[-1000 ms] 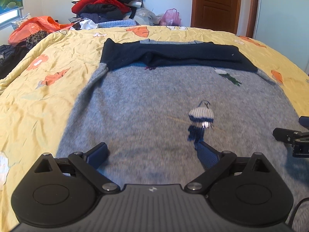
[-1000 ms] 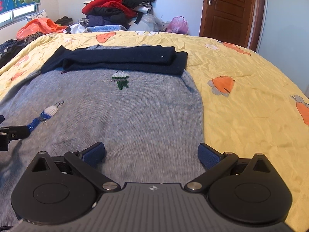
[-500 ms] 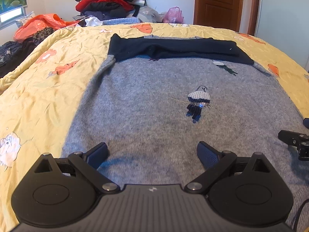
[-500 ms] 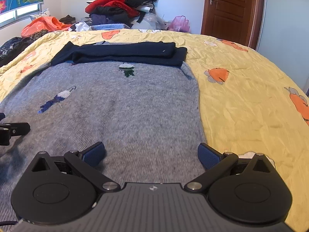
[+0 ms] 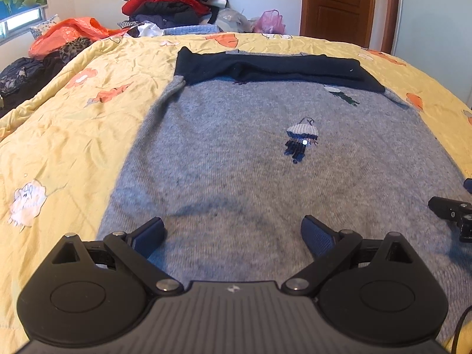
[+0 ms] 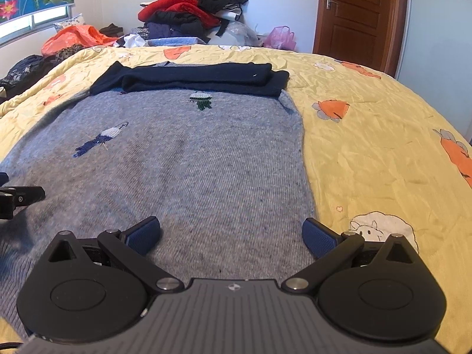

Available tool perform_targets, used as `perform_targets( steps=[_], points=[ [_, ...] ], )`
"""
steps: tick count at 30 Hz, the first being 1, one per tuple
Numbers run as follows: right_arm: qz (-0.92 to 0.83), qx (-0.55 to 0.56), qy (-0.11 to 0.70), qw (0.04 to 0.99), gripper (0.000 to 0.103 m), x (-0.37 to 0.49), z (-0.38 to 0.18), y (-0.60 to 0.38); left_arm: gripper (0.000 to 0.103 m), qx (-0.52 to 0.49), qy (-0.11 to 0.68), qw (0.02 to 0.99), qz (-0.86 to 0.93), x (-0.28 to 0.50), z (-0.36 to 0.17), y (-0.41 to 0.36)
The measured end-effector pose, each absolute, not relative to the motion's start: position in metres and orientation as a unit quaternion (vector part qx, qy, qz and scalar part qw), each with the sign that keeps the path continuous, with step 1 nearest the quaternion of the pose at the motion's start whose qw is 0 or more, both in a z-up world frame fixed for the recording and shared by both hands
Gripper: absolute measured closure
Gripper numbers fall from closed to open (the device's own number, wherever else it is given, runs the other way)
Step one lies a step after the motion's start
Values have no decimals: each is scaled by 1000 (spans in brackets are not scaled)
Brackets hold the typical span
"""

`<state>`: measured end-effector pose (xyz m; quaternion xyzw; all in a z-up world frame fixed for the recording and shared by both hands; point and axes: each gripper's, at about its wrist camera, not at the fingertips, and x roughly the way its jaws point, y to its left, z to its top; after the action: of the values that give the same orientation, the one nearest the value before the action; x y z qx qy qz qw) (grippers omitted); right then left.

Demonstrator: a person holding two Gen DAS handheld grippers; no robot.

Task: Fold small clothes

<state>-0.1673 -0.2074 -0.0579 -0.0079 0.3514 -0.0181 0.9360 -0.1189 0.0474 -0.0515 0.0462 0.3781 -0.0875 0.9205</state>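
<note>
A grey knit sweater with small embroidered figures lies flat on the yellow bedspread. Its dark navy sleeves are folded across its far end. It also shows in the right wrist view, sleeves at the far end. My left gripper is open and empty over the sweater's near left part. My right gripper is open and empty over the near right part, its right finger by the sweater's right edge. Each gripper's tip shows at the other view's side edge.
A pile of red, black and blue clothes sits beyond the bed's far edge, with an orange bag at the far left. A brown door stands at the back right. The bedspread extends right of the sweater.
Both grippers have drawn back toward the sweater's near hem, so more of the sweater and bed shows ahead. Both stayed open and empty.
</note>
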Motion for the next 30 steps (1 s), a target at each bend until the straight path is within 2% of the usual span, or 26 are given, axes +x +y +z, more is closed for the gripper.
perform_targets(
  steps=[30],
  points=[
    [-3,-10,346,938,0,-182,-58,-211,1,42,386,918,-84,-124,-52,53]
  ],
)
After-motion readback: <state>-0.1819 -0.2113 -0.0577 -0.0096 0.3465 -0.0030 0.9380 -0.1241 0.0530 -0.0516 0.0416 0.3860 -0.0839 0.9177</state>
